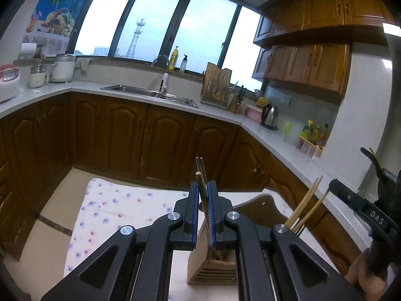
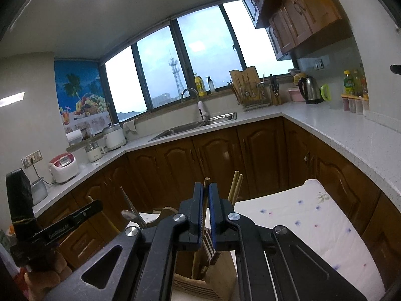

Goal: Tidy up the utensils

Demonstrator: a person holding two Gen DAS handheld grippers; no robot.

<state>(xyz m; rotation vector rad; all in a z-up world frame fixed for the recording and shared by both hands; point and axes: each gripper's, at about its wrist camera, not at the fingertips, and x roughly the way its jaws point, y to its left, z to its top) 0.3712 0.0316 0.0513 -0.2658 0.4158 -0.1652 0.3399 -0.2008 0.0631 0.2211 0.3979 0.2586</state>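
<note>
My left gripper (image 1: 203, 188) is shut on a small bundle of utensils (image 1: 200, 168): a wooden chopstick and two thin metal sticks, pointing up. Right below it stands a slotted wooden utensil holder (image 1: 213, 263). My right gripper (image 2: 205, 188) is shut on one upright wooden chopstick (image 2: 206, 181), above the same holder (image 2: 218, 273). Two more wooden chopsticks (image 2: 236, 188) stand just right of its fingers. In the right wrist view the left gripper (image 2: 97, 205) sits at the left, with a metal spoon (image 2: 129, 214) beside it. Whether the held utensils' lower ends reach the holder is hidden.
The holder stands on a table covered with a white floral cloth (image 1: 112, 208). A wooden chair back (image 1: 263, 205) rises beyond it. Brown cabinets and a pale counter (image 2: 338, 130) with a sink (image 1: 150, 92), a kettle (image 1: 269, 115) and a dish rack (image 1: 218, 90) curve around the room.
</note>
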